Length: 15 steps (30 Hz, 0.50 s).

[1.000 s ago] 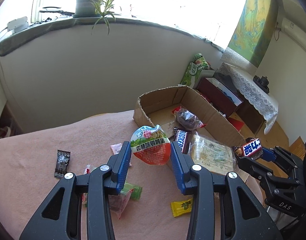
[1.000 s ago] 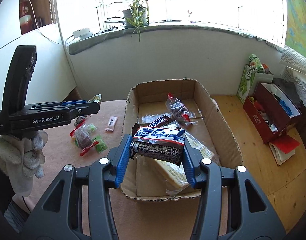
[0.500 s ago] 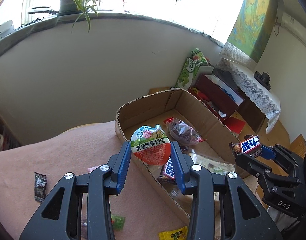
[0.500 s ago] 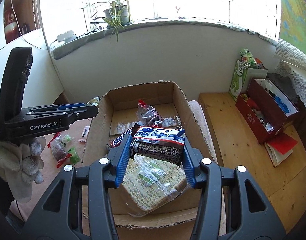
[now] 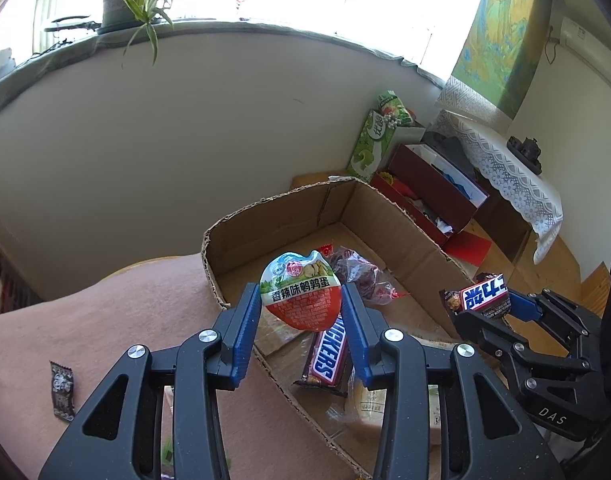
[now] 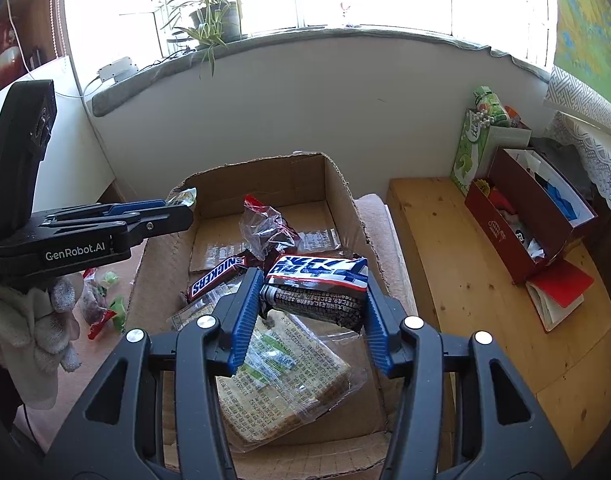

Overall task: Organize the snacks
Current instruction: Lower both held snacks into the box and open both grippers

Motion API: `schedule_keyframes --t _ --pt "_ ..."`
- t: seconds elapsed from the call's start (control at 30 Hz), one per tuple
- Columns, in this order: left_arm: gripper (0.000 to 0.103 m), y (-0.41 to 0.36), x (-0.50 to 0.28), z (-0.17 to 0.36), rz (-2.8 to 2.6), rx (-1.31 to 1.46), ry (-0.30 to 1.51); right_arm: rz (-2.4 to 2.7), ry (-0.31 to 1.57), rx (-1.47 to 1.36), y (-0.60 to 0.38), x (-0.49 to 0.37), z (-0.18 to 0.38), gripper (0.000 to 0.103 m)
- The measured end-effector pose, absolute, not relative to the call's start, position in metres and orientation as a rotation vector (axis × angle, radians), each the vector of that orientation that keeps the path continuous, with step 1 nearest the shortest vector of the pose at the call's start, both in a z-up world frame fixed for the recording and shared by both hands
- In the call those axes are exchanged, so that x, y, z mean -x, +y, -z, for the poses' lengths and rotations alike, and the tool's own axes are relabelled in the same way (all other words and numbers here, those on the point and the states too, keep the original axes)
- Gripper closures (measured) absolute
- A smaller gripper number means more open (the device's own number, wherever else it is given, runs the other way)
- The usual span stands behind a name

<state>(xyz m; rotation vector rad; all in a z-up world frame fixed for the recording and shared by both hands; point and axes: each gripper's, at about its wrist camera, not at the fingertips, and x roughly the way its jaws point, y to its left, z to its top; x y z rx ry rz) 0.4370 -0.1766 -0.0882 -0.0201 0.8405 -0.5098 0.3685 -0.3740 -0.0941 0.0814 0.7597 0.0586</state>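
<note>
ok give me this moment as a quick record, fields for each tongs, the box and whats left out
left tongs: shut on egg snack packet, over the box
right tongs: shut on chocolate bar, over the box
cardboard box: holds Snickers bar, cracker pack, red candy bag
left out: dark candy on pink cloth

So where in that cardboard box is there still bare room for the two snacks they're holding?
The cardboard box has bare floor along its far wall, behind the clear wrapped sweet. The near half is crowded: Snickers bar and flat cracker pack.

Egg pouch (image 5: 301, 296), Snickers (image 6: 315, 286) above box (image 6: 337, 184).
</note>
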Motion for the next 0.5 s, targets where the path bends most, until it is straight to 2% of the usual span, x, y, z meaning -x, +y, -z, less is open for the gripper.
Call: schedule_keyframes --t 0.13,0.3,0.43,0.5 --pt "0.063 -0.1772 -0.4369 0.0876 0.505 0.018 0.841 -0.057 0.754 -0.074 -0.373 -0.3677 0.0939 0.05" --pt "0.062 -0.1783 -0.4369 0.0862 0.503 0.018 0.843 -0.041 0.732 -0.063 -0.3714 -0.3659 0.0905 0.036" --pt "0.056 -0.1763 -0.4361 0.0843 0.504 0.024 0.836 -0.045 0.734 -0.051 -0.3689 -0.366 0.0879 0.034" --pt "0.056 -0.1762 -0.435 0.0831 0.505 0.023 0.832 -0.041 0.728 -0.042 -0.3671 -0.3649 0.0868 0.027"
